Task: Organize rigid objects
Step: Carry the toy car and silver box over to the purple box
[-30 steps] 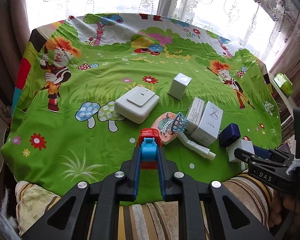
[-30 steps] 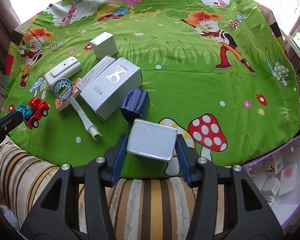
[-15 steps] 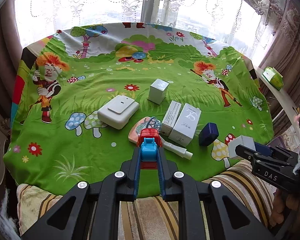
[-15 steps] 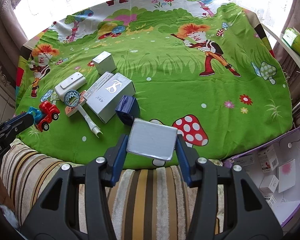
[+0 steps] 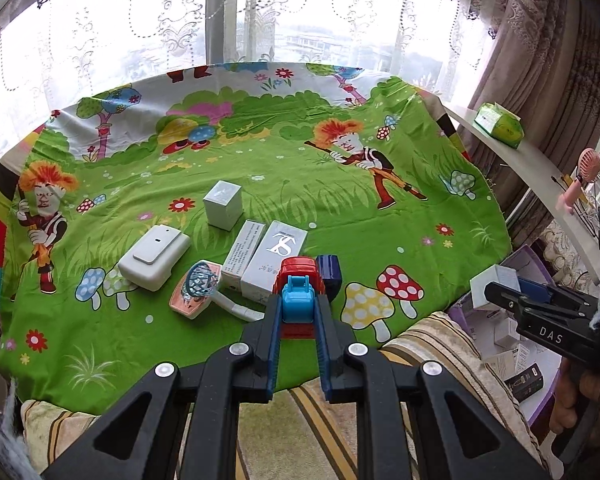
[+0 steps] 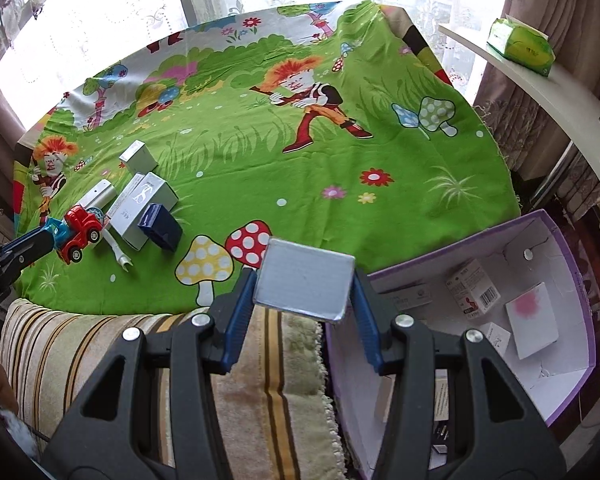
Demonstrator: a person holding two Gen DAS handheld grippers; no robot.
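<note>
Purple storage box [image 6: 564, 248]: open, beside bed edge, low and to right of right hand-held gripper [image 6: 304, 284]; small cartons already inside.
Bed [image 6: 340, 152], green cartoon sheet: remaining boxes clustered at its left side.
Grey box [image 6: 305, 278]: clamped flat between right fingers, broad face toward camera, poised at box's near-left rim. Right arm nearer; judged next move: short shift rightward, then down.
Toy truck [image 5: 299, 286]: pinched in left hand-held gripper [image 5: 298, 312], raised above sheet, nose pointing away; purple box well to its right.
</note>
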